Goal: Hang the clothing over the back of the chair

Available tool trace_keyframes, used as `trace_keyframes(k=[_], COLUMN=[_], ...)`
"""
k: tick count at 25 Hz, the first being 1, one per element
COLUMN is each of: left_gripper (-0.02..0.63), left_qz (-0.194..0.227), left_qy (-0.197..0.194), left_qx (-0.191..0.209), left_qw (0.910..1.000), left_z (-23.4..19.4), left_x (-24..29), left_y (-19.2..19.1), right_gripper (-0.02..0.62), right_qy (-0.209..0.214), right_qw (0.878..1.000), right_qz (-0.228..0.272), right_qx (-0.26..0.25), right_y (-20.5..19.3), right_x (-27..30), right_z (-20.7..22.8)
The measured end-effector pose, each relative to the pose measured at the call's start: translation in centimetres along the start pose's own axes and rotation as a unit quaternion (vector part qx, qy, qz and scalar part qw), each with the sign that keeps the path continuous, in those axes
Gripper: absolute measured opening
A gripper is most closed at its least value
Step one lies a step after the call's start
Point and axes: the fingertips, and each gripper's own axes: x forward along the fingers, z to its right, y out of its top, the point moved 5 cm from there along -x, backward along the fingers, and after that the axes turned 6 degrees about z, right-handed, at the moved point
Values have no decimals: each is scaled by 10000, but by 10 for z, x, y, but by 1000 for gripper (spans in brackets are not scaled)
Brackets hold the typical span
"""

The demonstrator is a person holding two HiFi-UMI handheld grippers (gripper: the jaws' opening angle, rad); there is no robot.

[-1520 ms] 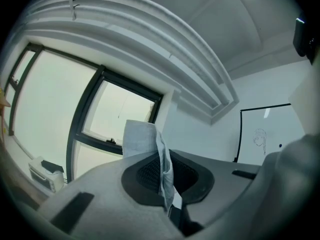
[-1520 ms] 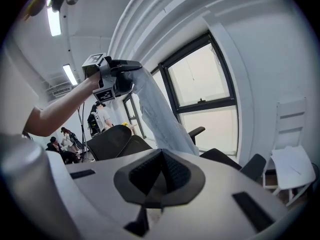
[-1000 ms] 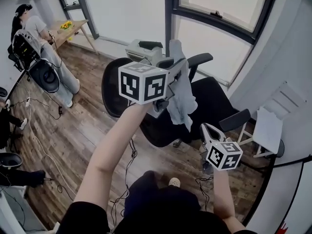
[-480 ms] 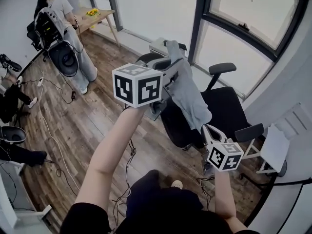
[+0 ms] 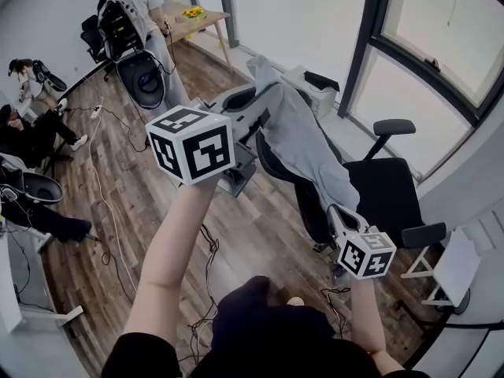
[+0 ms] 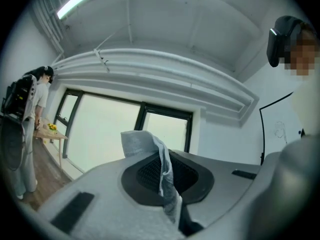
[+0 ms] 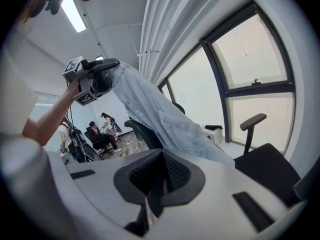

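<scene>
I have both grippers raised in front of me with the garment (image 5: 303, 144) stretched between them. The left gripper (image 5: 261, 99) is up high at the end of my outstretched arm, pointing roughly level. In the left gripper view its jaws are closed tight on the top edge of the pale grey-blue fabric (image 6: 150, 151), and a crumpled tuft sticks up above the pads. The right gripper (image 5: 337, 211) sits lower and closer to me, tipped somewhat downward. In the right gripper view its jaws are also closed, with a thin fold of the same cloth (image 7: 147, 219) pinched in the gap between the pads.

From the head view the garment runs as one long slanted band from the upper left down to the lower right. It crosses in front of the backrest of the black office chair (image 5: 390, 199), whose seat and one armrest show to the right of the fabric. I cannot tell whether the cloth touches the backrest or only passes in front of it. The right gripper view shows the band sloping down from the left gripper (image 7: 102, 76), with the dark chair back (image 7: 145, 134) just behind it.

The wooden floor (image 5: 157, 211) has cables trailing across it. A small table with yellow flowers (image 5: 193, 12) stands far back by the wall, with people near it and along the left side of the room
</scene>
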Motion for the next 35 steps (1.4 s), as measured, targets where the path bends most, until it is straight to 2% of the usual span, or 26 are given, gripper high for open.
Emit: trace_keyframes(k=[5, 11, 20, 25, 32, 35], left_gripper=[8, 9, 9, 9, 9, 9], left_qz=[143, 239, 566, 537, 549, 421], left_qy=[570, 1224, 2047, 2419, 2863, 2955], left_qx=[66, 19, -188, -255, -366, -413], left_qw=[9983, 9922, 9770, 9685, 9559, 9535], left_z=[-25, -58, -96, -121, -149, -162], left_x=[-48, -112, -208, -268, -299, -304], left_y=[13, 22, 23, 20, 9, -1], right_gripper=[1, 0, 0, 0, 1, 1], right_qy=[284, 653, 1077, 1204, 1290, 1260], right_qw=[9996, 9978, 9938, 9918, 9905, 9909], right_qz=[-4, -31, -152, -266, -313, -326], right_qx=[-56, -104, -248, -331, -347, -330], right_y=[2, 8, 6, 3, 2, 2], right_x=[7, 20, 41, 54, 67, 73], right_z=[-18, -44, -83, -119, -121, -124])
